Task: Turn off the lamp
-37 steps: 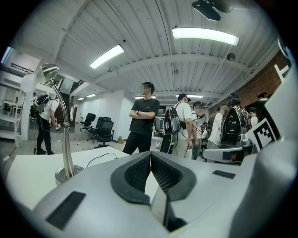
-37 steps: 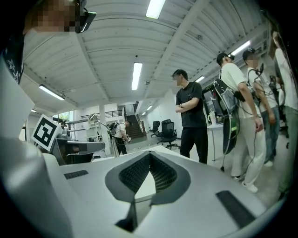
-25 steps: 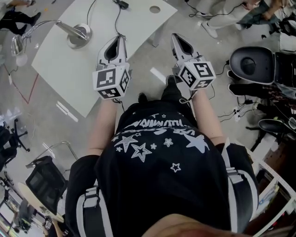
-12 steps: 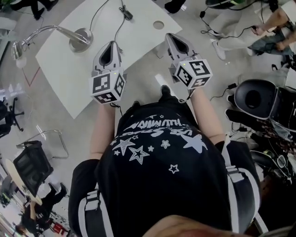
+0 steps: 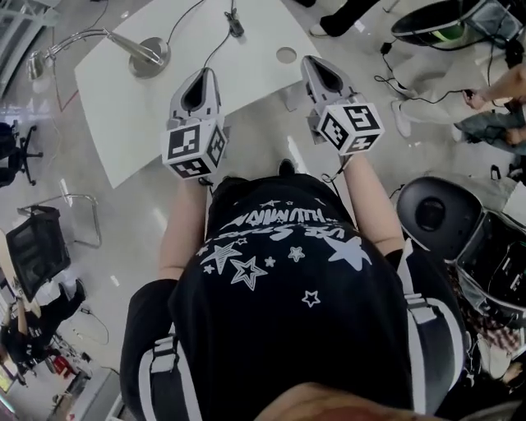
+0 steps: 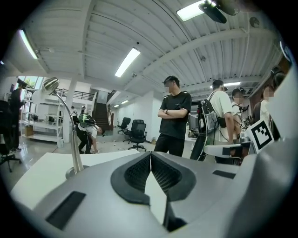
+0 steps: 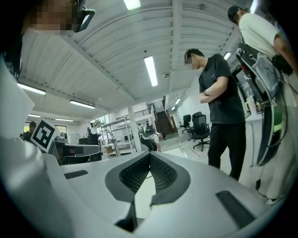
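The person is standing at the near edge of the white counter [image 5: 255,70], holding both grippers out level in front of the chest. The left gripper [image 5: 203,76] is hovering over the counter's near edge, its jaws clenched together on nothing. The right gripper [image 5: 312,64] is hanging by the counter's corner, jaws likewise pressed shut and empty.

The chrome desk lamp [image 5: 148,56] is sitting at the far left end of the counter. Its round base is resting on the top and its curved arm is reaching out past the edge, well apart from both grippers. A cord is lying across the counter with a small dark block [image 5: 234,25] on it. That block may be a switch, but I cannot be sure it belongs to the lamp, and I cannot tell whether the bulb is glowing.

To my eye the job is only beginning. Nothing is touching the lamp, and both the reach to it and the working of its switch are left. A bystander in black [image 6: 174,116] is looking on, arms folded.
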Motion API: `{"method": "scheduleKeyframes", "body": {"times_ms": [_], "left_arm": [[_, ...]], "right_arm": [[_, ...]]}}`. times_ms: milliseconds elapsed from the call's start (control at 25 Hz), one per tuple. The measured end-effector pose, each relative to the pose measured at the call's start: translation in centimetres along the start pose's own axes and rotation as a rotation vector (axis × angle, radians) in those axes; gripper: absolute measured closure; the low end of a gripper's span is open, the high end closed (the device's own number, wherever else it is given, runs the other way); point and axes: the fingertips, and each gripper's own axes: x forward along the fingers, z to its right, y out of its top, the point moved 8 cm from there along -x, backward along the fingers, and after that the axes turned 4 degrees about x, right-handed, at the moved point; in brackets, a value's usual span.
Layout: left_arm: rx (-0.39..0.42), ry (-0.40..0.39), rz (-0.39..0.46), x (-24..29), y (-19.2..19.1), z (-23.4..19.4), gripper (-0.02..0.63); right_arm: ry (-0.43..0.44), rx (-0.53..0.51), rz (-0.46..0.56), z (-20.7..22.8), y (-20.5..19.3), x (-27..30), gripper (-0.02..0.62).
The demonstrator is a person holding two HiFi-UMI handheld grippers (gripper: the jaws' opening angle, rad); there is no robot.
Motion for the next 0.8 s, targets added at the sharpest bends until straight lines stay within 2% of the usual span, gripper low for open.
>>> {"method": "scheduleKeyframes", "body": {"times_ms": [160,400,800], "left_arm": [[-0.011,0.065,-0.006,-0.4,-0.4,1.3,0.595],[-0.018,0.064,-0.036,0.4,-0.8,2.3,0.594],[-0.055,0.018,-0.061,4.6,-1.3,0.6,0.594]], "right_arm": [[0.080,-0.015,-0.025,0.7,0.3,0.8,0.591],[0.110,-0.018,-0.039,1.1,0.2,1.8,0.590],[0.050,0.000,-0.050,2.0,0.9,3.7,0.590]]}}
